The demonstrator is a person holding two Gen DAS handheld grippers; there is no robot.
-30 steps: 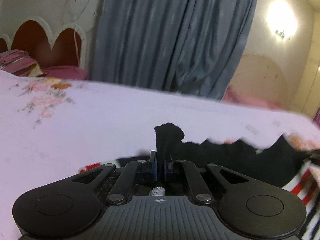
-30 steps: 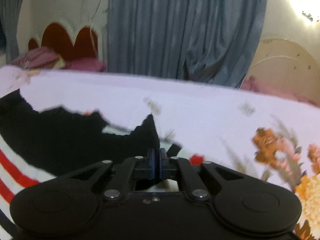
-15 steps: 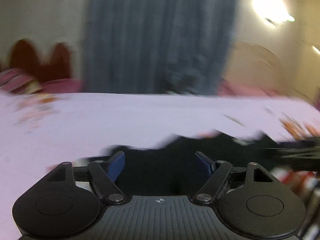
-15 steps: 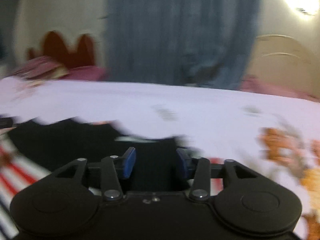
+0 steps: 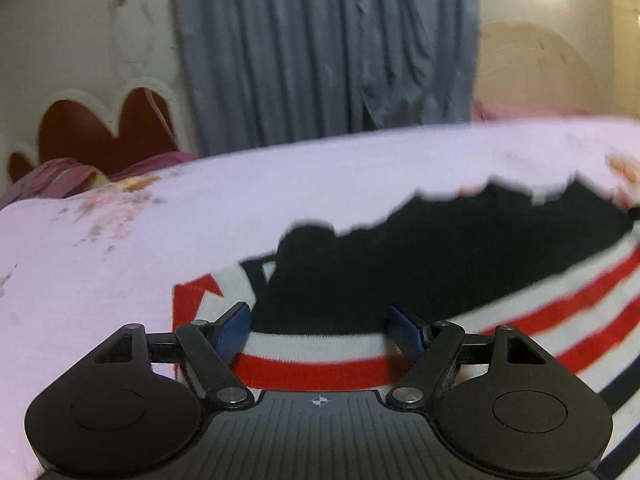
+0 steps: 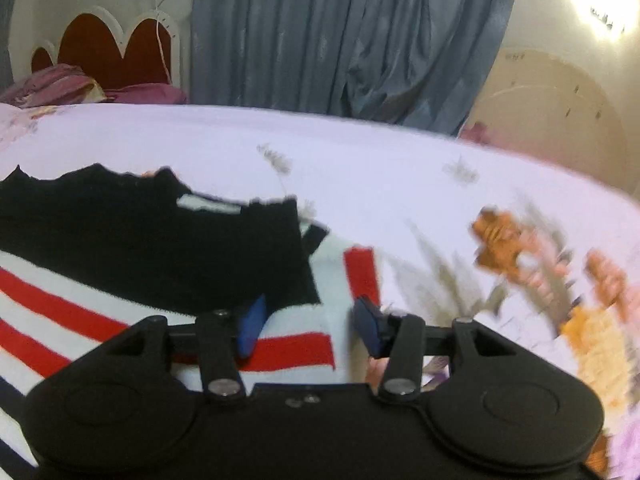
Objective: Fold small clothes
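A small knit garment (image 5: 400,264) with a black upper part and red, white and dark stripes lies flat on the bed. It also shows in the right wrist view (image 6: 160,240). My left gripper (image 5: 322,330) is open and empty, hovering over the garment's left edge. My right gripper (image 6: 310,326) is open and empty, over the garment's right edge, where a red and white striped piece (image 6: 352,276) lies. The black part is laid over the striped part.
The garment lies on a lilac bedsheet (image 5: 200,220) with flower prints (image 6: 540,248). A red scalloped headboard (image 5: 104,128) and pink pillows (image 6: 60,88) are at the far left. A blue curtain (image 5: 320,48) hangs behind the bed.
Both grippers were shut on the black fabric's corners a second ago. They have let go and opened. The black part now lies flat on the garment, and both grippers have pulled back.
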